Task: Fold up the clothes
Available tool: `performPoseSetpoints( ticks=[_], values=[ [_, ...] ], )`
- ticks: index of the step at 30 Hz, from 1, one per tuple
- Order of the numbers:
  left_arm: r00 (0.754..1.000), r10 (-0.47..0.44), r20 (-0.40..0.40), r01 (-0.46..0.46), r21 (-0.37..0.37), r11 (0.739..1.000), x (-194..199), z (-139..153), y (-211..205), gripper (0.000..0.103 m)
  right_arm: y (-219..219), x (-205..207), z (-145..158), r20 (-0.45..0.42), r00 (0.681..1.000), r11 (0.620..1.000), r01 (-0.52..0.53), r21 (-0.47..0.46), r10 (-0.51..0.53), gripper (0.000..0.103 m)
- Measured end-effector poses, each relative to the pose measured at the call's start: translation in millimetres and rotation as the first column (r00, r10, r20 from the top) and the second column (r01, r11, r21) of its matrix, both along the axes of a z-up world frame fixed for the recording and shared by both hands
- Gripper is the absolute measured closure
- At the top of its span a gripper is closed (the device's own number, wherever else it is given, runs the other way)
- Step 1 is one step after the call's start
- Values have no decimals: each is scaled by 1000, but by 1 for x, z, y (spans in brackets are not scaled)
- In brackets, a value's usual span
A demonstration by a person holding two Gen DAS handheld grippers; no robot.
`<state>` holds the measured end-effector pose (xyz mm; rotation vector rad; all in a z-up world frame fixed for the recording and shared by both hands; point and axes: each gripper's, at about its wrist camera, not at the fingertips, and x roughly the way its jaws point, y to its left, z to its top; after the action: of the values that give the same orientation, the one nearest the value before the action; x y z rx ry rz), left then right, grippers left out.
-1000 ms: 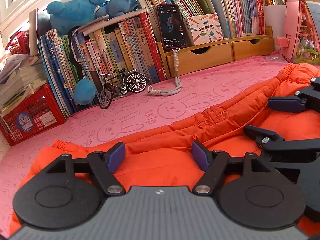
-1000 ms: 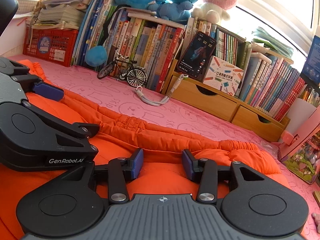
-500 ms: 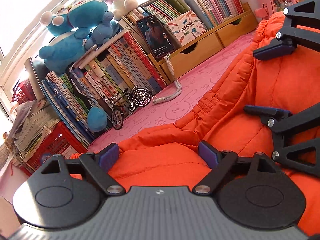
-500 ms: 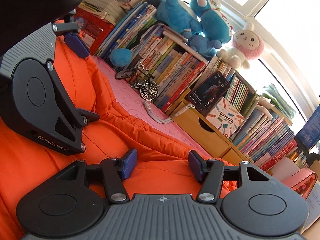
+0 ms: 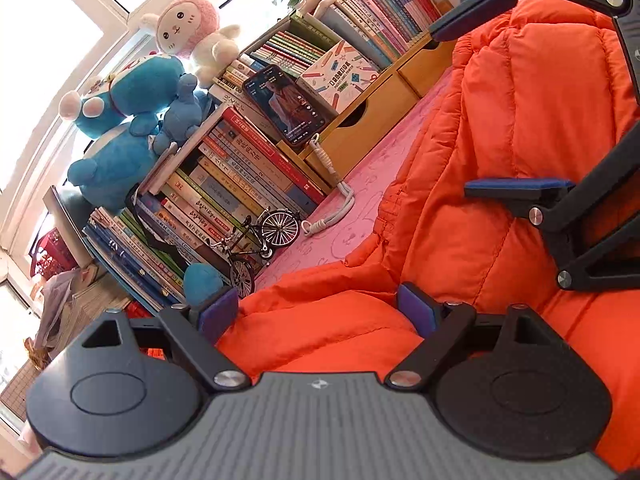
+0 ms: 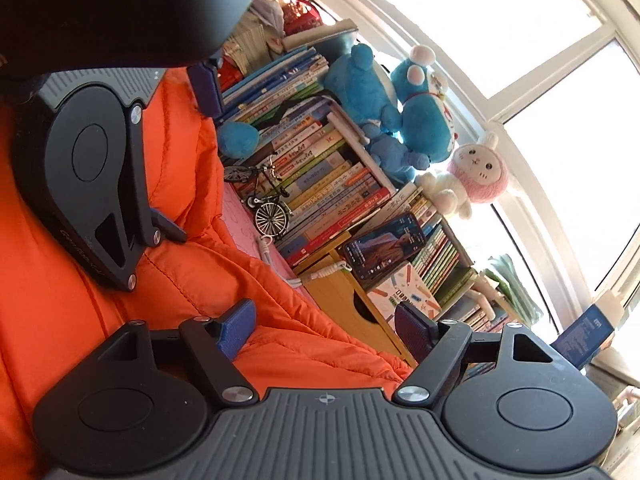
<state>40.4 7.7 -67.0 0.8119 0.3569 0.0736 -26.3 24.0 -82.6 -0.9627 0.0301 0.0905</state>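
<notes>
Release step: left gripper (image 5: 316, 312) and right gripper (image 6: 326, 330), jaws just spread, straddle the orange padded garment (image 5: 500, 152), apparently unpinched; next, regrip an edge.

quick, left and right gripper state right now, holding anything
Left gripper: open, pads astride a fold of the orange padded garment, not pinching it.
Right gripper: open, jaws have just been opening, garment edge between them, not gripped.
</notes>
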Motion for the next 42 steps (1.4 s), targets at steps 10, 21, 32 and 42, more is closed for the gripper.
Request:
performPoseSetpoints(
  ticks=[10,21,32,42],
  values=[
    [997,-47,55,44,63,997,-6,0,5,9,-4,0,-5,42,999,995,-17,-97,21,25],
    [996,-21,92,22,-8,1000,-9,4,29,2,-24,4,-1,-3,999,999,38,14,-38,25],
    [993,35,110,-30,-53,998,-12,6,55,0,-62,5,-8,45,991,992,123,8,-123,25],
    [991,73,111,-64,-87,994,-17,5,72,0,-95,7,-13,-11,969,967,247,67,-247,27]
  ],
)
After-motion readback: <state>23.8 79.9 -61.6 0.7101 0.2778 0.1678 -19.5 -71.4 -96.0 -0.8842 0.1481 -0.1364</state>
